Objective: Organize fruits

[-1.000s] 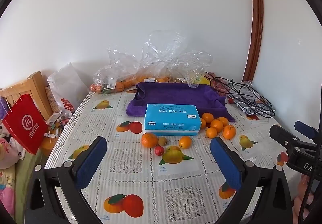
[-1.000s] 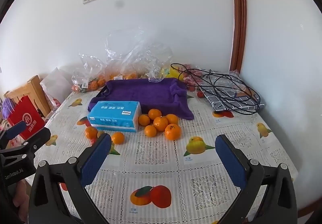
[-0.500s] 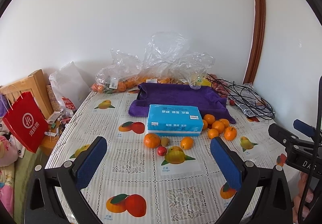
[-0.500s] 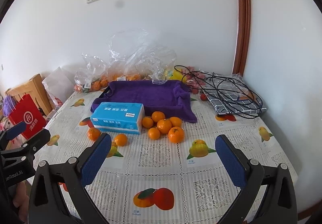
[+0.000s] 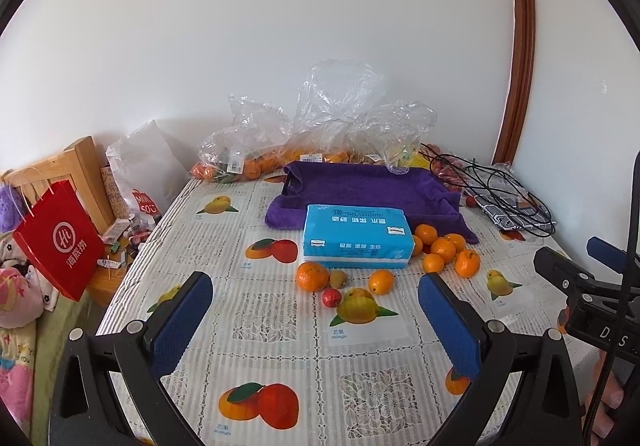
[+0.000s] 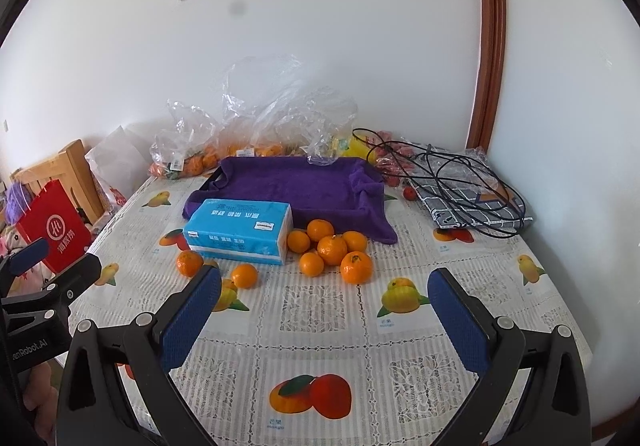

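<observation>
- Both tongs, the left gripper (image 5: 316,320) and the right gripper (image 6: 325,310), were released, jaws wide apart, above the near part of the table (image 6: 400,374).
- Six oranges (image 6: 332,249) lay clustered between the blue tissue pack (image 6: 240,230) and the purple towel (image 6: 296,181).
- Two further oranges (image 5: 311,276), a small red fruit (image 5: 331,297) and a brownish fruit (image 5: 338,278) lay before the pack.
- Plastic bags (image 5: 280,141) of fruit stood against the wall.

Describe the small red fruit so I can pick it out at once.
Find the blue tissue pack in front of the purple towel. Nearer the camera, loose fruit lies on the tablecloth; the small red fruit is the only red one, between a big orange and a printed mango.
</observation>
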Demonstrator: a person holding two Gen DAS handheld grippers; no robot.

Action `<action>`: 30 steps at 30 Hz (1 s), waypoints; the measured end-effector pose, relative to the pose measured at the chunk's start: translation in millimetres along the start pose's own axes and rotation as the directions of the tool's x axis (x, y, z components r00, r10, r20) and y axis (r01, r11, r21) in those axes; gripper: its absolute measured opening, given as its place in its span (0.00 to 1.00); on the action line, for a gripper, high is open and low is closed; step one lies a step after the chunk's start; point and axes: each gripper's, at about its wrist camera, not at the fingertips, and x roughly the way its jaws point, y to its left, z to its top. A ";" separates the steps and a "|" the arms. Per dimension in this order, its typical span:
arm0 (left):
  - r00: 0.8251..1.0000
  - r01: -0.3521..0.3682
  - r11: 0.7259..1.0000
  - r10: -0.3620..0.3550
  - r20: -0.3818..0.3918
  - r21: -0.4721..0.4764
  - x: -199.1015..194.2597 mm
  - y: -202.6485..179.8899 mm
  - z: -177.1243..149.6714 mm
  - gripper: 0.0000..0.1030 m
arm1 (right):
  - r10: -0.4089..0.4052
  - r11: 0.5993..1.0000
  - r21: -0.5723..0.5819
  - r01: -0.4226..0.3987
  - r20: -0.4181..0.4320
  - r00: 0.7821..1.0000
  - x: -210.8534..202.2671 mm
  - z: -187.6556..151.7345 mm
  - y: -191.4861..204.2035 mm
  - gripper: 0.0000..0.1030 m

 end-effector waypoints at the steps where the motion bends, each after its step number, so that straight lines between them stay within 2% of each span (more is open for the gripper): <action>1: 1.000 0.012 1.000 -0.012 0.001 0.001 -0.1 -0.3 0.3 1.00 | -0.001 1.000 -0.002 0.001 -0.001 1.000 0.5 0.0 0.4 0.99; 3: 0.999 0.032 0.999 -0.032 0.007 -0.002 -0.8 0.6 -0.3 1.00 | -0.004 1.000 -0.006 0.004 -0.002 1.000 1.2 -0.5 0.7 0.99; 22: 0.999 0.050 0.998 -0.050 0.004 -0.032 -3.9 12.2 -3.4 1.00 | 0.007 1.000 -0.024 -0.007 -0.009 1.000 6.1 -2.0 9.6 0.99; 30: 0.998 0.059 0.998 -0.060 -0.003 -0.016 -1.5 7.3 -2.5 1.00 | 0.008 1.000 -0.019 -0.008 0.000 1.000 3.4 -2.2 7.0 0.99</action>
